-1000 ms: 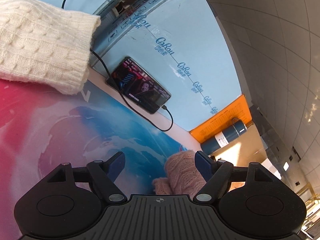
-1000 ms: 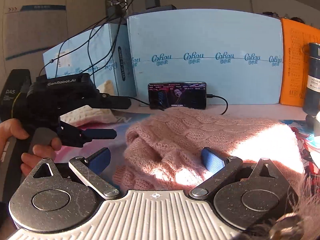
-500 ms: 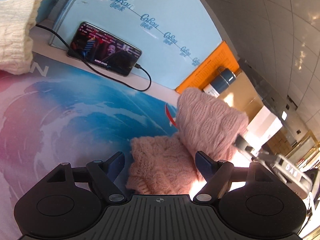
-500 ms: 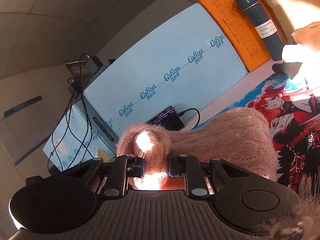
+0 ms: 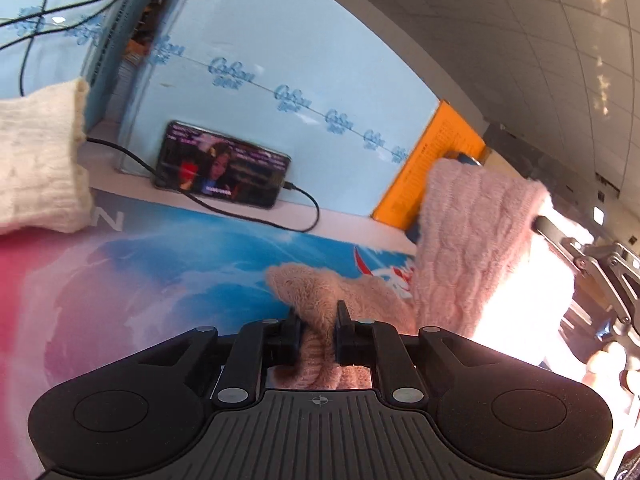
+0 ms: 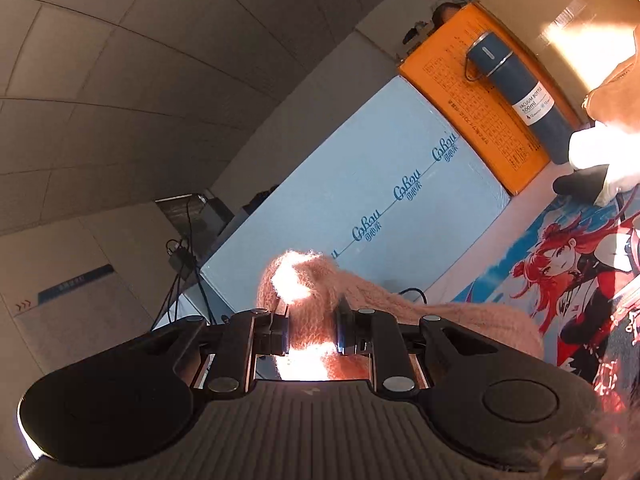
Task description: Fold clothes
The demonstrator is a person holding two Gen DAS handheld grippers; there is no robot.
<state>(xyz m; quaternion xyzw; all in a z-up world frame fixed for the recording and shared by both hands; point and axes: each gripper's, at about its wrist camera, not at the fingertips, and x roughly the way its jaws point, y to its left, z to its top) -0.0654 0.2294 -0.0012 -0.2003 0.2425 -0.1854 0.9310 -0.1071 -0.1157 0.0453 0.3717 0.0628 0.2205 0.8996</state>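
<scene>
Now both grippers' jaws clamp pink sweater [image 5: 472, 240]; containers unclear.

Cream knit [image 5: 40, 160] cut off by left edge. Blue bottle [image 5: 466, 158] mostly hidden behind pink sweater [image 5: 472, 248]. Phone [image 5: 222, 170] screen blurred, text illegible. Near-right sunlit area washed out, possibly sweater.

Hard sunlight is coming in low from the right, blowing out the lit side of the pink sweater [image 5: 472, 248] to white in the left wrist view and flaring on the fuzzy knit [image 6: 308, 312] between the right gripper's fingers. The gripper bodies are sitting in deep shadow. Fisheye distortion is bending the wall tiles and blue board [image 5: 256, 92], and the edges are smearing softly.
</scene>
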